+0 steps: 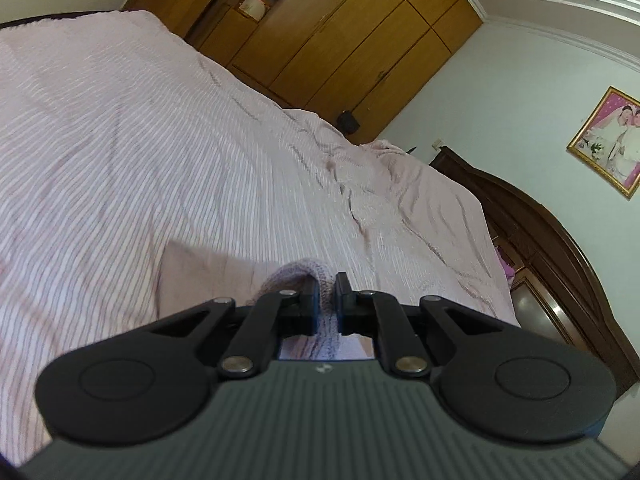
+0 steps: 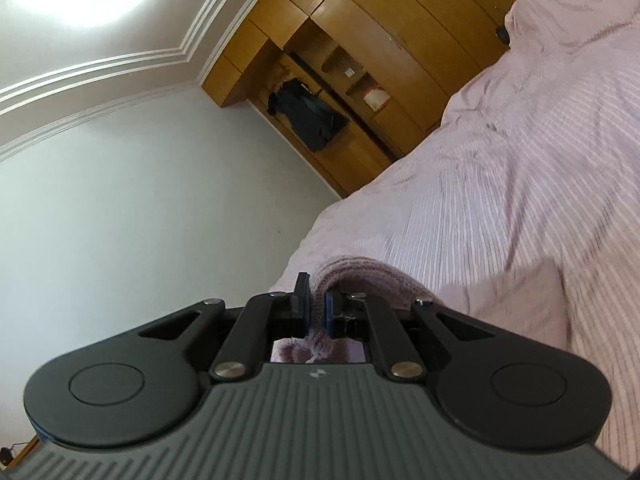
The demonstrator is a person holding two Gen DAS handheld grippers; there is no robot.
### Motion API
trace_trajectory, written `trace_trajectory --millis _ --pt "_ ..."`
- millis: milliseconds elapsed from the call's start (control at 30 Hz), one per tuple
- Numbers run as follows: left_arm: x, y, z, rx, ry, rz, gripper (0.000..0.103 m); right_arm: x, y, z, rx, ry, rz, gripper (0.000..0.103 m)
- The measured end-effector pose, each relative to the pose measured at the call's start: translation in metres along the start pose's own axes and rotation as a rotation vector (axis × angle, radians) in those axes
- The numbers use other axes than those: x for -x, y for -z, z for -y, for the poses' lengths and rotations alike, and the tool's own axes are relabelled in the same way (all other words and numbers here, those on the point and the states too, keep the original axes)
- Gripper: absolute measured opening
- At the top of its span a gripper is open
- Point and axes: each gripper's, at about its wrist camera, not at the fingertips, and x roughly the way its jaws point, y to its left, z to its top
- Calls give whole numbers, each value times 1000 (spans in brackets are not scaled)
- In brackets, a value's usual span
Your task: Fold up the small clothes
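A small pink knitted garment is pinched at one edge between the pads of my left gripper, which is shut on it above the bed. The cloth loops out to the left of the fingers and hangs below them. In the right wrist view the same knitted garment bulges out to the right of my right gripper, which is shut on another edge of it. A loose thread dangles under the pads. Most of the garment is hidden beneath both grippers.
A bed with a pink striped cover fills the space below, rumpled toward the dark wooden headboard. A wooden wardrobe stands beyond the bed, with a dark garment hanging in its open section. A framed photo hangs on the wall.
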Motion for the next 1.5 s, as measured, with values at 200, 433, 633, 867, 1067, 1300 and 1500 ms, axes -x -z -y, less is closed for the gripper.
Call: trace_trajectory --millis 200,433,633,867,1067,1300,1500 --pt "-58 -25 -30 23 -28 -18 10 -65 -24 45 -23 84 9 7" --pt "-136 -3 -90 18 -210 -112 10 -154 13 121 -21 289 -82 7" --pt "-132 -2 -94 45 -253 -18 12 -166 18 149 -107 357 -75 22" --pt "-97 11 -49 -121 -299 -3 9 -125 10 116 73 337 -99 24" --pt "-96 32 -22 -172 -265 -169 10 -90 31 100 106 330 -145 24" --pt "-144 45 -39 -96 -403 -251 10 -76 58 101 102 321 -204 24" --pt "-183 0 -44 -116 -387 -175 11 -87 59 115 133 329 -234 24"
